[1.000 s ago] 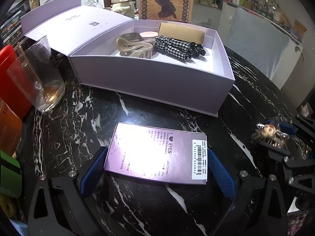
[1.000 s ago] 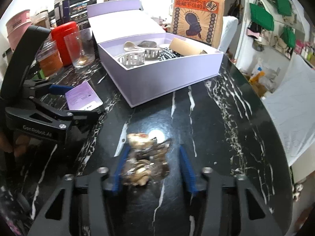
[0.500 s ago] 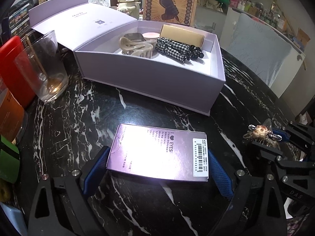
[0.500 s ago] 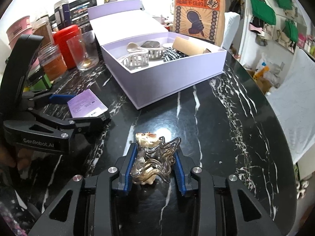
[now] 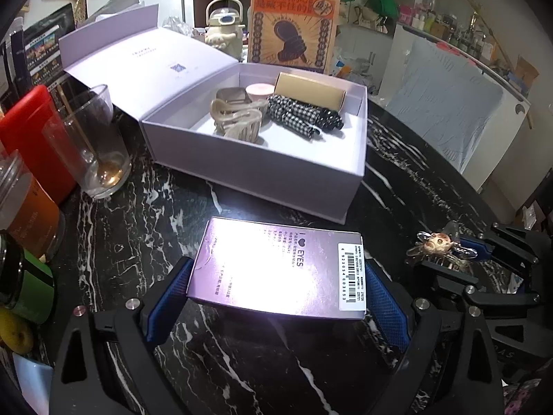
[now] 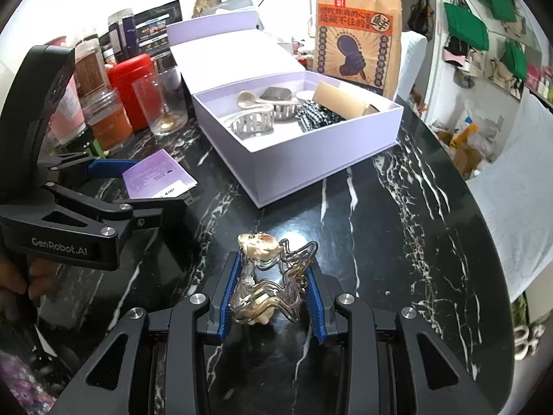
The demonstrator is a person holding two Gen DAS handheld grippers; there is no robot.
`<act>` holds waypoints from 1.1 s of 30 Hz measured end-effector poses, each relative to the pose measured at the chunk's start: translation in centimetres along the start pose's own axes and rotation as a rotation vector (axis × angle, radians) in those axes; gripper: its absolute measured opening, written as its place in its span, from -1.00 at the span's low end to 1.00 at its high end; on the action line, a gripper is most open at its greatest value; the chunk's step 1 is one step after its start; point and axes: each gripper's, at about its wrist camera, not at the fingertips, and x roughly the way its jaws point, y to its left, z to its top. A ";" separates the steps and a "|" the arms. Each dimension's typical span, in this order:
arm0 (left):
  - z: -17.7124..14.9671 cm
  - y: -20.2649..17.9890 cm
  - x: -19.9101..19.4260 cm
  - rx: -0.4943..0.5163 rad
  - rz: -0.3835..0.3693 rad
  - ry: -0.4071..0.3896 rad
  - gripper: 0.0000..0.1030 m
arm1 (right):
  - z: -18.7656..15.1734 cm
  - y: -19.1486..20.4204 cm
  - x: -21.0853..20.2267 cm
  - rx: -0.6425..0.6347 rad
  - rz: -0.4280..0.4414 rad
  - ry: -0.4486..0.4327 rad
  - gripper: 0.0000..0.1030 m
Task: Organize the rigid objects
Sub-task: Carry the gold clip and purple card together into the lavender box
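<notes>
Left claw (image 5: pixel 276 297) grips a purple card box (image 5: pixel 276 269) widely; right claw (image 6: pixel 271 297) clamps a hair clip (image 6: pixel 269 283).

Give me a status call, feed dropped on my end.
Left tongs shut on purple packet. Right tongs shut on clear hair claw. Lavender box open ahead, path unobstructed.
</notes>
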 end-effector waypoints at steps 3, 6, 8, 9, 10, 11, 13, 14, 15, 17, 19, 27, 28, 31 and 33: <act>0.2 -0.1 -0.7 -0.017 -0.016 -0.003 0.86 | 0.3 0.1 -0.6 -0.008 0.006 -0.009 -0.33; 0.6 -0.1 -1.5 -0.027 -0.018 -0.016 0.86 | 0.6 0.2 -1.2 -0.013 0.018 -0.018 -0.33; 0.8 -0.2 -2.2 -0.028 -0.021 -0.034 0.86 | 0.9 0.2 -1.6 -0.014 0.033 -0.025 -0.33; 0.9 -0.3 -2.4 -0.028 -0.024 -0.040 0.86 | 1.1 0.3 -1.9 -0.016 0.039 -0.032 -0.32; 1.1 -0.3 -2.6 -0.027 -0.025 -0.044 0.86 | 1.3 0.3 -2.2 -0.023 0.042 -0.041 -0.33; 1.3 -0.3 -2.8 -0.024 -0.022 -0.048 0.86 | 1.5 0.3 -2.4 -0.032 0.042 -0.047 -0.33; 1.6 -0.3 -3.0 -0.025 -0.017 -0.053 0.86 | 1.9 0.4 -2.9 -0.053 0.038 -0.063 -0.33; 1.8 -0.3 -3.1 -0.025 -0.017 -0.055 0.86 | 2.1 0.4 -3.0 -0.060 0.038 -0.067 -0.33; 2.0 -0.3 -3.2 -0.025 -0.016 -0.059 0.86 | 2.3 0.4 -3.2 -0.067 0.040 -0.072 -0.33; 2.4 -0.4 -3.4 -0.024 -0.008 -0.065 0.86 | 2.7 0.4 -3.5 -0.076 0.041 -0.078 -0.33; 2.8 -0.4 -3.5 -0.023 -0.005 -0.073 0.86 | 3.1 0.3 -3.6 -0.081 0.045 -0.082 -0.33; 4.8 -1.0 -3.9 0.014 0.009 -0.089 0.86 | 4.3 -0.1 -3.7 -0.083 0.056 -0.097 -0.33; 4.9 -1.0 -3.9 0.017 0.011 -0.092 0.86 | 4.4 -0.2 -3.7 -0.083 0.055 -0.098 -0.33; 5.8 -1.2 -3.8 0.027 0.014 -0.096 0.86 | 5.0 -0.5 -3.7 -0.082 0.056 -0.103 -0.33; 6.3 -1.3 -3.8 0.027 0.016 -0.097 0.86 | 5.4 -0.7 -3.6 -0.084 0.056 -0.106 -0.33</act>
